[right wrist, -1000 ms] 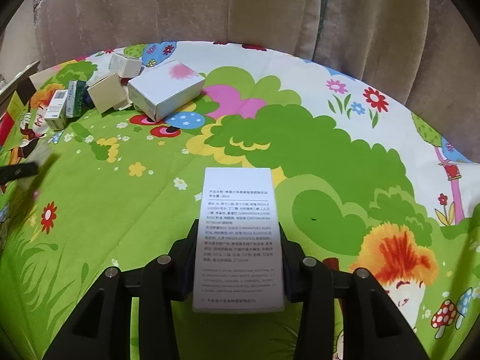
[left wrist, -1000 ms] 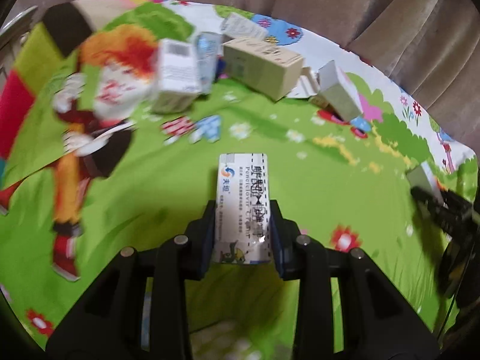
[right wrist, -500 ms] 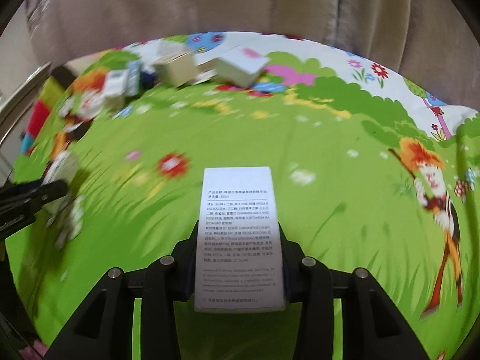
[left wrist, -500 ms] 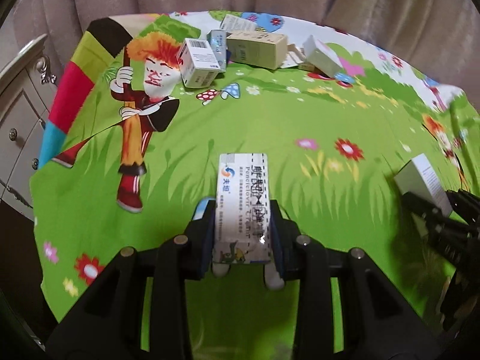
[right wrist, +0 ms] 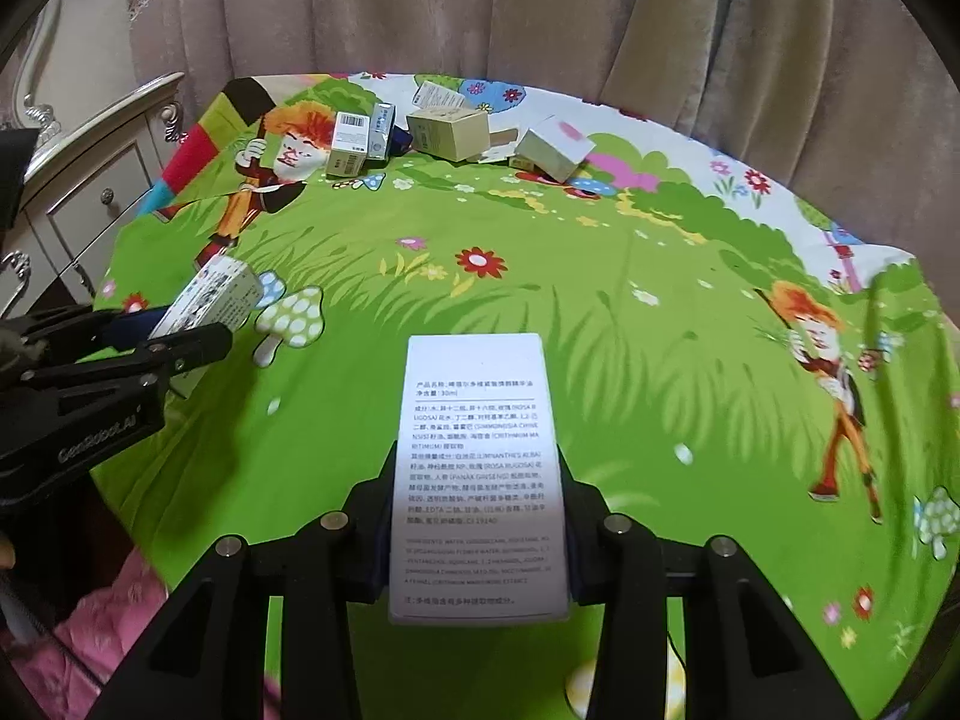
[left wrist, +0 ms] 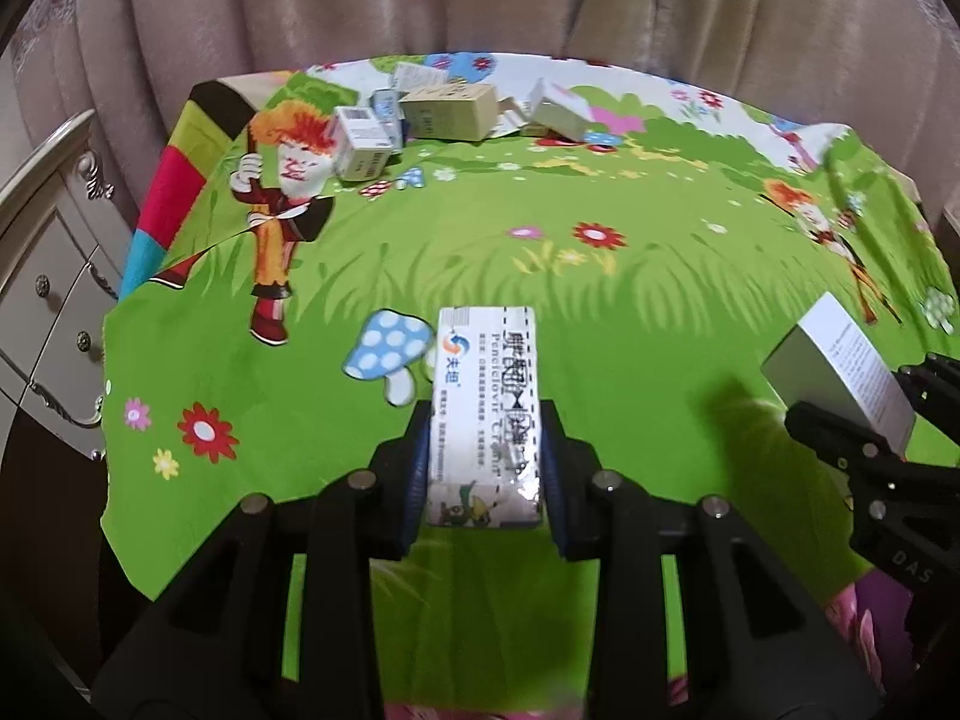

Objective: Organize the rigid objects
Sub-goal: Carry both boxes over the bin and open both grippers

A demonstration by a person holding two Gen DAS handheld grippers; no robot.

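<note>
Left gripper (left wrist: 486,468) clamps a medicine box (left wrist: 487,408); right gripper (right wrist: 477,534) grips a white carton (right wrist: 477,474), fine print readable only there.

Left hand-held gripper (left wrist: 485,468) and right hand-held gripper (right wrist: 477,531), each clamped on a box.

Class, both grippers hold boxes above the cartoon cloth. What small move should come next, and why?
Probably lower the left gripper and set its blue-logo white carton on the green cartoon cloth: both grippers are loaded, the right gripper clamps a white printed box, and bare cloth lies below.
</note>
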